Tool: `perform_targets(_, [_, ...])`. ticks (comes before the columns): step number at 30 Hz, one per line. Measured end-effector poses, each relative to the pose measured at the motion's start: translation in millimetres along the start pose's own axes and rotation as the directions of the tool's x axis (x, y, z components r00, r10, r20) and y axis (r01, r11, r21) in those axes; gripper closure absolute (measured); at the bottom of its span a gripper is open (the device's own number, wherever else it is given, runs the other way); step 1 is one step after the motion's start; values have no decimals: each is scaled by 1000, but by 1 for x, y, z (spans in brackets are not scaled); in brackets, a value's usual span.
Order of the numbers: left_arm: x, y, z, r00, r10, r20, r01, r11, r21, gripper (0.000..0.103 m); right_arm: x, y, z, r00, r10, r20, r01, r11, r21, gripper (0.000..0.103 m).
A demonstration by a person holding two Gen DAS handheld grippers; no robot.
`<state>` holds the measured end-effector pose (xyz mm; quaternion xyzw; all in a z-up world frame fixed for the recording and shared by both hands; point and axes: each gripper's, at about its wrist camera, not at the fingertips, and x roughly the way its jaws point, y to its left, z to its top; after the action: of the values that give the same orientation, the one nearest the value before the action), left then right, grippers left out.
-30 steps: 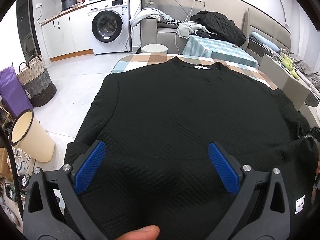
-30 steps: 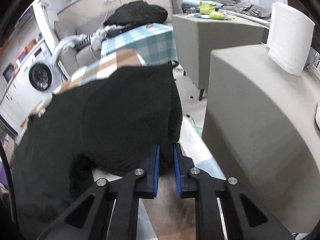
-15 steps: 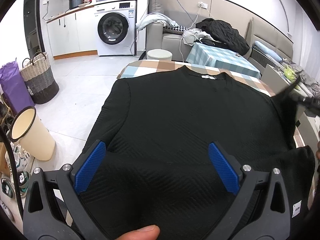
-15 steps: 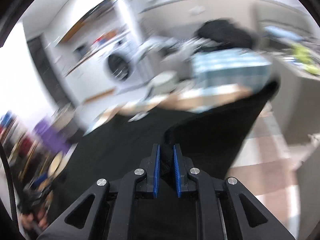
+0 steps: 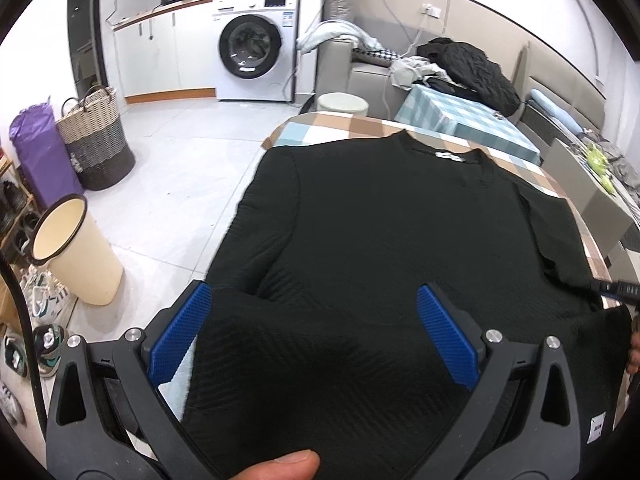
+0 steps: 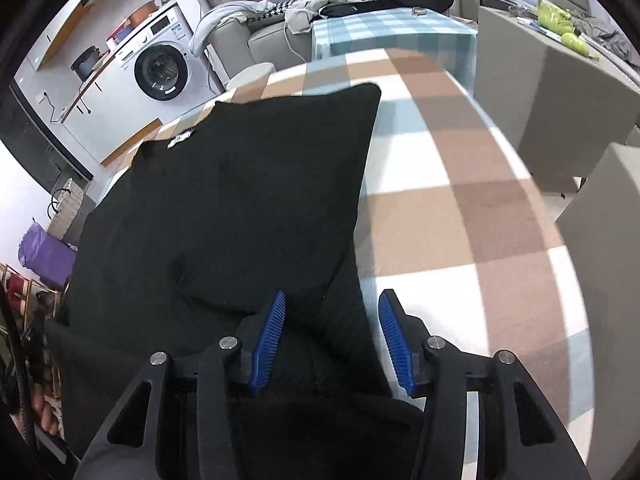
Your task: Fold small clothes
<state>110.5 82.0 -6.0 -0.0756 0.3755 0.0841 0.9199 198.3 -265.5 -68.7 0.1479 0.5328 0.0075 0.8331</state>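
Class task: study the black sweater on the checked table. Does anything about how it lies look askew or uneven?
Yes. The black sweater lies lopsided: its sleeve on the right gripper's side is folded over the body, while the opposite edge still hangs off the checked table.

Black sweater [image 5: 380,240]: matt knitted cloth, ribbed in a chevron weave, with a small white woven label at the neck.
Tablecloth [image 6: 460,200]: soft matt cloth, checked brown, white and pale blue.
Left gripper [image 5: 312,332]: matt black plastic frame, bright metal screw heads, blue ridged pads [image 5: 446,336], rubbery in look.
Right gripper [image 6: 332,336]: same build.
Bin [image 5: 76,252]: smooth cream plastic, dark rim.
Basket [image 5: 96,140]: coarse woven wicker.
Washing machine [image 5: 256,44]: glossy white casing.
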Motion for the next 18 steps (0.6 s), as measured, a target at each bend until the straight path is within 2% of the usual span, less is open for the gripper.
perform_targets(2, [2,7,0,1000,19,-4,-19,1000,-17,1,9,4,-1,1000,13,-21,-14,999,-41,53])
perform_targets(3, [2,11,0,1000,29,-9,-30,999,-26,1,12,8,-3,1000,-12,-23,10,997,-79,54])
perform_targets(6, [3,23,-3,998,63,-17,-64,997,-44,1,18,17,-10,998,-70,1,69,985,-158,73])
perform_targets(7, [4,26,-4,997,75,-20,-76,996,-46,1,18,18,-13,998,-67,18,69,981,-180,85])
perform_targets(10, [6,39,-8,994,105,-33,-107,992,-64,1,15,13,-17,997,-64,42,70,984,-166,90])
perform_targets(18, [6,76,-18,986,156,-58,-161,980,-114,1,4,-10,-19,994,-101,53,106,989,-103,91])
